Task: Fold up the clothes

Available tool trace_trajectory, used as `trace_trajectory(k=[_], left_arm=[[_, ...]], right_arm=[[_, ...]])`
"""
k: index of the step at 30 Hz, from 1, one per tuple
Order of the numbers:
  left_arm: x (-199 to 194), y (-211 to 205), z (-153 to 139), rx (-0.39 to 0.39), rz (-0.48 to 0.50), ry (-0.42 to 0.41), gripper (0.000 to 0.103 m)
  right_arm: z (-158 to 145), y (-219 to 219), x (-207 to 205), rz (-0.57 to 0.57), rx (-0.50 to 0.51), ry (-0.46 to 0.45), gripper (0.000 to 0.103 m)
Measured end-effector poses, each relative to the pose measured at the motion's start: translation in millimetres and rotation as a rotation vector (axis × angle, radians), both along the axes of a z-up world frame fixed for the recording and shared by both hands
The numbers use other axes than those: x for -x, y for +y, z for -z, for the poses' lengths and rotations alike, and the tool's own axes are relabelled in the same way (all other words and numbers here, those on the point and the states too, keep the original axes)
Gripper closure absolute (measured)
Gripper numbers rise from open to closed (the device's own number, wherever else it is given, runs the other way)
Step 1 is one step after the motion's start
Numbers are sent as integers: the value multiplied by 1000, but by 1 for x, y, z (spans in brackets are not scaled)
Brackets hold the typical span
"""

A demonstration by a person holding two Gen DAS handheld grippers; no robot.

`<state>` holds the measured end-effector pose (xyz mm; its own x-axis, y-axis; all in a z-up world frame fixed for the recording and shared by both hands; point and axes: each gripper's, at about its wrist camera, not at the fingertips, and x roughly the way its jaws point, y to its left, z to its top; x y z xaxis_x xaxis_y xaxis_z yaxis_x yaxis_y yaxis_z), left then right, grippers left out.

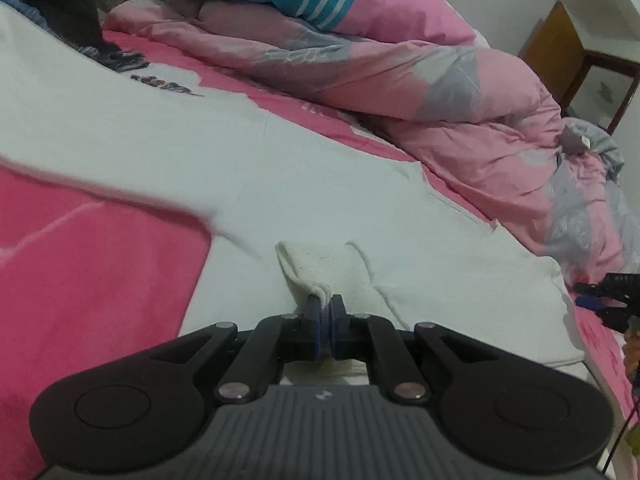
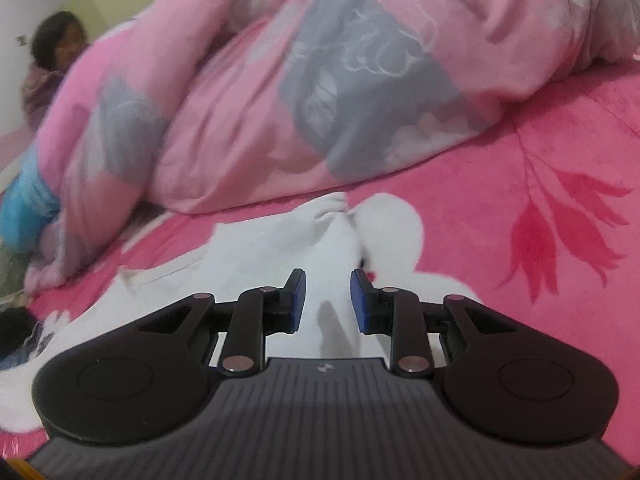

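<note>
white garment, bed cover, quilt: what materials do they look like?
White garment: soft matte knit, probably cotton; the pinched edge shows a fuzzy, fleecy inner side. Bed cover: plush fleece or velvet look, with a soft sheen and a printed red flower. Quilt: smooth thin woven shell, puffy and creased, so likely padded; fibre unclear.

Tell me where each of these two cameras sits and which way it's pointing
Left wrist: rides the left hand-held gripper, looking down along its shut fingers at the white garment, pinched at a fold; the right hand-held gripper shows at the right edge.
Right wrist: rides the right hand-held gripper, open above the garment's bunched end, facing the pink quilt.
Shared: the garment, quilt and pink bedsheet.
</note>
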<state>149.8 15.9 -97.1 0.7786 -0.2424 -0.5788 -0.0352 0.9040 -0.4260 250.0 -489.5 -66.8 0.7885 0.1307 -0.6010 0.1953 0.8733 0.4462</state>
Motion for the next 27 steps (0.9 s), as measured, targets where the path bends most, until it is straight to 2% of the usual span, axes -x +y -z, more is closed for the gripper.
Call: trace_trajectory(k=[2, 6, 7, 12, 13, 15, 17, 19, 22, 24, 26, 27], left_arm=[[0, -1, -1, -7, 0, -6, 98], [1, 1, 4, 14, -2, -15, 98], [1, 2, 5, 19, -2, -17, 98], [2, 4, 8, 33, -2, -28, 98], [2, 4, 8, 36, -2, -30, 98], [2, 5, 9, 44, -2, -32, 98], [2, 6, 10, 53, -2, -32, 97], [2, 7, 10, 57, -3, -32, 97], [2, 7, 11, 61, -4, -33, 97], [2, 7, 11, 64, -5, -33, 97], [2, 7, 12, 68, -6, -34, 96], [2, 8, 12, 71, -7, -34, 96]], right_arm=[[5, -11, -14, 3, -79, 12, 78], [9, -22, -46, -32, -120, 30, 57], [10, -23, -54, -41, -115, 35, 55], [24, -33, -83, -69, -200, 78, 58], [24, -32, -84, -83, -216, 50, 70], [22, -32, -85, -110, -248, -5, 85], [16, -33, -81, -132, -269, -111, 90], [10, -39, -72, -122, -287, -221, 90], [7, -52, -61, -55, -296, -270, 90], [7, -60, -59, -21, -306, -238, 87], [10, -63, -63, -33, -318, -170, 82], [13, -61, -68, -50, -318, -126, 69]])
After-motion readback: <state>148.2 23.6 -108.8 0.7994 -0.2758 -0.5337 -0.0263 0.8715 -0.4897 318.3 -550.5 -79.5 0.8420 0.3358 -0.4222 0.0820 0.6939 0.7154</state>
